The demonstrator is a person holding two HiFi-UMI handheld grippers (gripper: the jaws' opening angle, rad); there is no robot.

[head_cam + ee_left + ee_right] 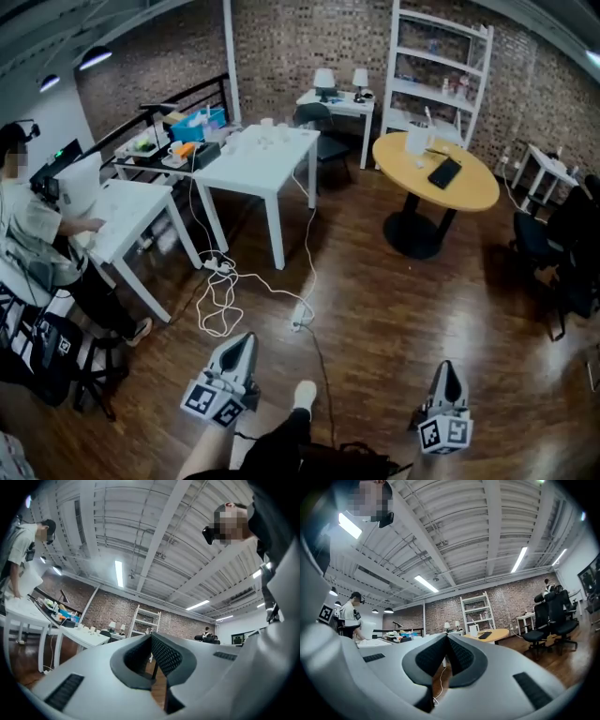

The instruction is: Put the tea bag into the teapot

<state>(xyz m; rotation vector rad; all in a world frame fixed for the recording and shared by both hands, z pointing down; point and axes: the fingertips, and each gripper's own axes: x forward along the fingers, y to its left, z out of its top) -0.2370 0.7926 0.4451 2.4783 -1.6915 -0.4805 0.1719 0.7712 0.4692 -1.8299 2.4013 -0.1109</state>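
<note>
Left gripper point(242, 342) and right gripper point(447, 367) are hanging closed, empty, over wooden floor point(394, 300). White table point(262, 155) is standing far beyond them; tea bag too small to tell.

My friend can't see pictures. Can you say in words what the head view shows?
The left gripper and the right gripper, both shut and empty, hang low over a wooden floor. Ahead stand a white table and a round yellow table before a brick wall; a person is at the left.

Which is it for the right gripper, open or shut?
Shut and empty: the right gripper has its jaws meeting at the tips, with nothing between them.
</note>
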